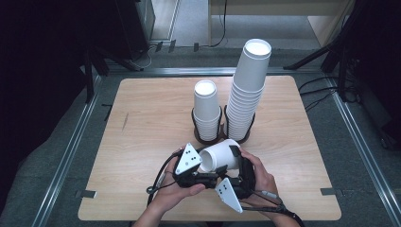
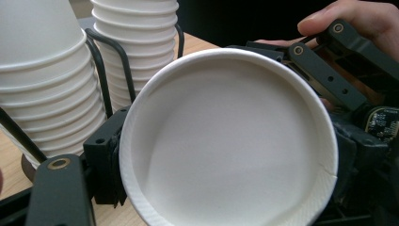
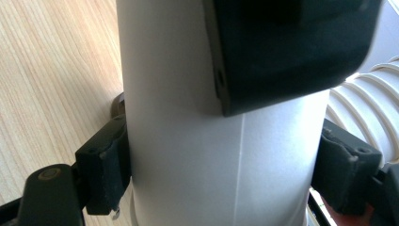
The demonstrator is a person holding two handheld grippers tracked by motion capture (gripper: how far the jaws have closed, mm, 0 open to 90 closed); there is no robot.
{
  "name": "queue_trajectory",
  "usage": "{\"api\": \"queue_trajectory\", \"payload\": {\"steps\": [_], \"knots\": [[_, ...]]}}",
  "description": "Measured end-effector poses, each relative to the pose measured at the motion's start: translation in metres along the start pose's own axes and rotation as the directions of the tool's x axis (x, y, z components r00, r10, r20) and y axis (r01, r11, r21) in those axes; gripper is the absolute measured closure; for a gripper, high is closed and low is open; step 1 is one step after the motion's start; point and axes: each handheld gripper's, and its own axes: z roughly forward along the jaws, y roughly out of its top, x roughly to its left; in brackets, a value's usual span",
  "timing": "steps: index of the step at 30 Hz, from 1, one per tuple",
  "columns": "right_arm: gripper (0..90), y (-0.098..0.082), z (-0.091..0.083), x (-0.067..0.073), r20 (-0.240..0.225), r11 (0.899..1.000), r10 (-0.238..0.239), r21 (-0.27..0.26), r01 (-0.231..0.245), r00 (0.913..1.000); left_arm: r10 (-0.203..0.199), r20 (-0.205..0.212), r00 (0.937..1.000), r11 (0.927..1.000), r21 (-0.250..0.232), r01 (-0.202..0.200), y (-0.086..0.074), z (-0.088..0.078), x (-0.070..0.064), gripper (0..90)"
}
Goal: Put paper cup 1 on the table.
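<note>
The left gripper (image 1: 204, 166) is a black frame with a grey three-cornered plate on top, dotted with small black marks. The right gripper (image 1: 236, 165) has the same black build and the same kind of dotted grey plate at its near side. Thin black cables loop out from both toward the near edge. Up close, the jaws are matt black blocks on flat black link arms with brass-coloured pivot rings; a small green circuit board sits in the right one's body. Both forearms are bare.
</note>
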Motion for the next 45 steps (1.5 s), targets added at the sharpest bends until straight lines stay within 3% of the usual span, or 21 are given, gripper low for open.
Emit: {"api": "queue_trajectory", "payload": {"steps": [11, 14, 17, 21, 25, 39, 45], "knots": [[12.9, -0.001, 0.001, 0.003, -0.008, 1.0, -0.006, -0.01, 0.006, 1.0, -0.021, 0.028, 0.9994, 0.9998, 0.005, 0.021, -0.001, -0.001, 0.005, 20.7], [11.4, -0.001, 0.0, 0.004, 0.012, 0.999, -0.045, -0.029, 0.045, 0.9989, -0.027, 0.027, 0.9993, 0.9996, -0.006, 0.028, -0.001, -0.002, 0.007, 21.4], [10.8, 0.0, 0.0, 0.005, 0.018, 0.999, -0.028, -0.03, 0.028, 0.9994, -0.026, 0.018, 0.9995, 0.9996, -0.011, 0.026, -0.001, -0.003, 0.007, 21.8], [10.8, 0.002, -0.002, 0.002, -0.003, 0.999, 0.038, -0.032, -0.038, 0.9993, -0.036, -0.011, 0.9993, 0.9988, -0.033, 0.035, -0.001, -0.005, 0.011, 22.3], [10.1, 0.003, -0.002, 0.0, -0.011, 0.998, 0.062, -0.028, -0.062, 0.998, -0.041, -0.023, 0.9989, 0.9979, -0.051, 0.04, 0.0, -0.007, 0.013, 22.5], [4.6, 0.006, -0.004, -0.001, -0.026, 0.994, 0.105, -0.024, -0.106, 0.9941, -0.04, -0.049, 0.998, 0.9959, -0.083, 0.036, 0.0, -0.01, 0.017, 22.7], [3.1, 0.007, -0.005, -0.003, -0.045, 0.98, 0.199, -0.004, -0.2, 0.9789, -0.037, -0.06, 0.9975, 0.9911, -0.13, 0.029, 0.001, -0.014, 0.019, 22.7]]}}
